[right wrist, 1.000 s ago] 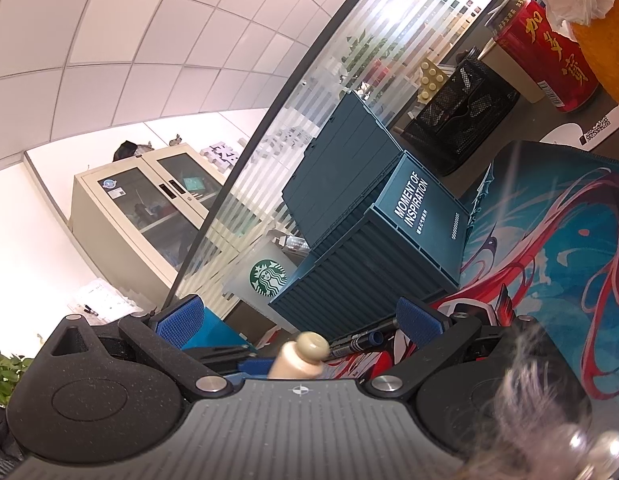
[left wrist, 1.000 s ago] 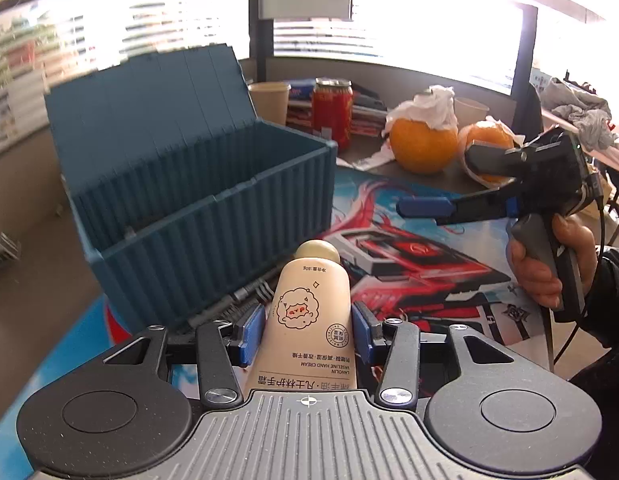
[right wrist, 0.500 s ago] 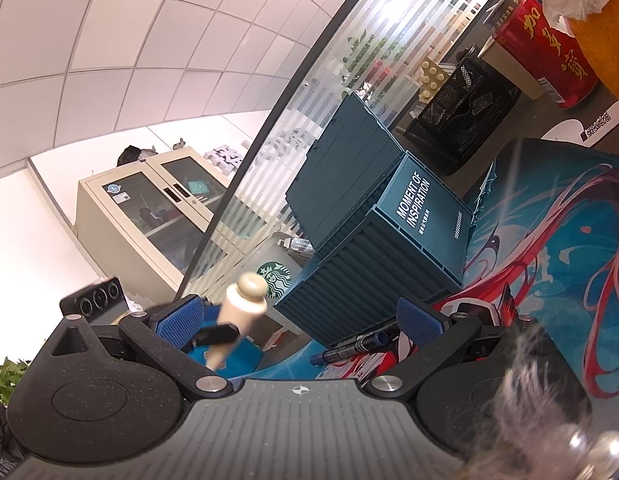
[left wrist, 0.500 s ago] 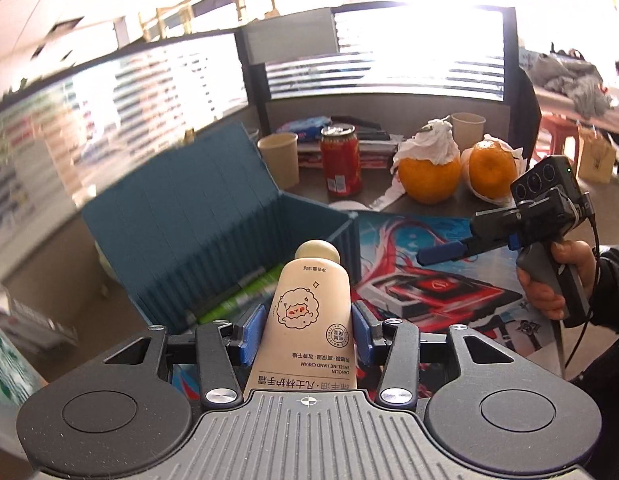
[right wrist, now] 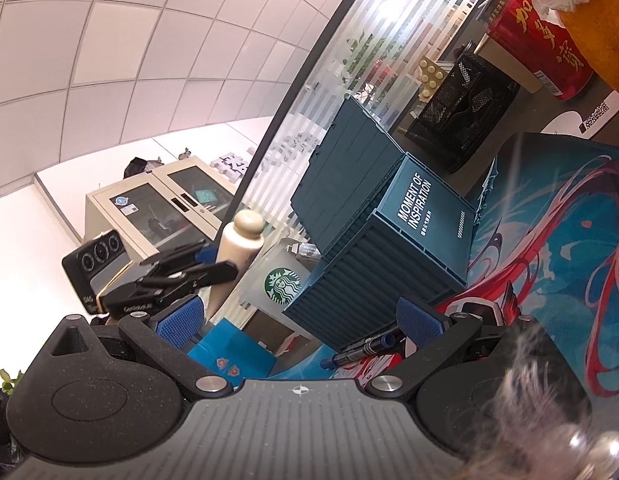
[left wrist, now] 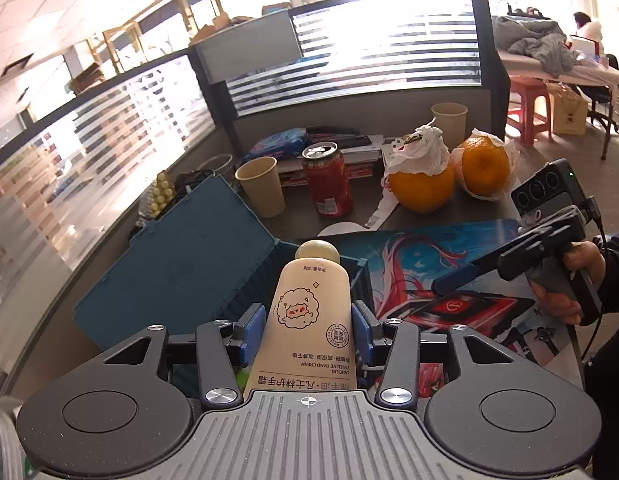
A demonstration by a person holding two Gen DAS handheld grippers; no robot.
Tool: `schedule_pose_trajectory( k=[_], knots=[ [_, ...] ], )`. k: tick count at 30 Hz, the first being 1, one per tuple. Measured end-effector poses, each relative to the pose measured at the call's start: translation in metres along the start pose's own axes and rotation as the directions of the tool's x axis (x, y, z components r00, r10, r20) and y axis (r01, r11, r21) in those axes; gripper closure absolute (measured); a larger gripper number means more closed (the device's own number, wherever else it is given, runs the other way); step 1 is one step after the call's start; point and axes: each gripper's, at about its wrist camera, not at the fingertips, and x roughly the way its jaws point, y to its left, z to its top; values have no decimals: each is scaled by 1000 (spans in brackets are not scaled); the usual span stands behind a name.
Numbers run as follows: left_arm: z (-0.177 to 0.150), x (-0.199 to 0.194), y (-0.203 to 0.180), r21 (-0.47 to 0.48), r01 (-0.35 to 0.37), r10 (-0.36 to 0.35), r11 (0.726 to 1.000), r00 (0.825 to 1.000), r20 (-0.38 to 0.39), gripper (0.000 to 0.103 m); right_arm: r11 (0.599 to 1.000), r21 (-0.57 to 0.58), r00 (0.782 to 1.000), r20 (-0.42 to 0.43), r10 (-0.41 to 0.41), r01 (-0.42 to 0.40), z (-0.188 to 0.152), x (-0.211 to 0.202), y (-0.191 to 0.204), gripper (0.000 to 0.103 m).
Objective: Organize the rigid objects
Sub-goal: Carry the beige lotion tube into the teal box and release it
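A cream hand-cream tube with a sheep drawing and a round cap is clamped between the blue pads of my left gripper, cap pointing away. It hangs above the open dark-blue ribbed box, whose lid leans back to the left. The right wrist view shows the same tube in the left gripper, raised to the left of the box. My right gripper stands open with nothing between its pads. A hand holds it over the printed mat, where it appears as the right gripper.
A blue-capped marker lies on the mat by the box. Behind stand a red can, a paper cup, two oranges, a black mesh holder and stacked papers. A Starbucks cup stands left of the box.
My left gripper has risen with the tube and rolled, so the box now sits lower in its view. The right gripper has slid sideways, towards the right edge of the left view.
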Motion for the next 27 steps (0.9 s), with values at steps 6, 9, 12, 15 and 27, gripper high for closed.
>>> schedule_pose_trajectory(
  k=[6,9,12,15,27],
  knots=[
    [11,27,25,4,54,-54,999,998,-26,58,1000,-4,1000,-3,7,-7,-30,23,22,0],
    [10,40,33,15,88,-88,996,995,-37,58,1000,2,1000,-2,10,-10,-43,34,33,0],
    [7,56,41,6,106,-105,994,993,-55,58,1000,10,1000,0,14,-14,-60,48,45,0],
    [0,72,53,-17,115,-116,993,990,-80,58,1000,15,1000,4,17,-17,-78,61,57,0],
    [-23,110,70,-55,162,-168,985,972,-162,58,999,26,1000,9,22,-22,-146,111,105,0]
  ],
)
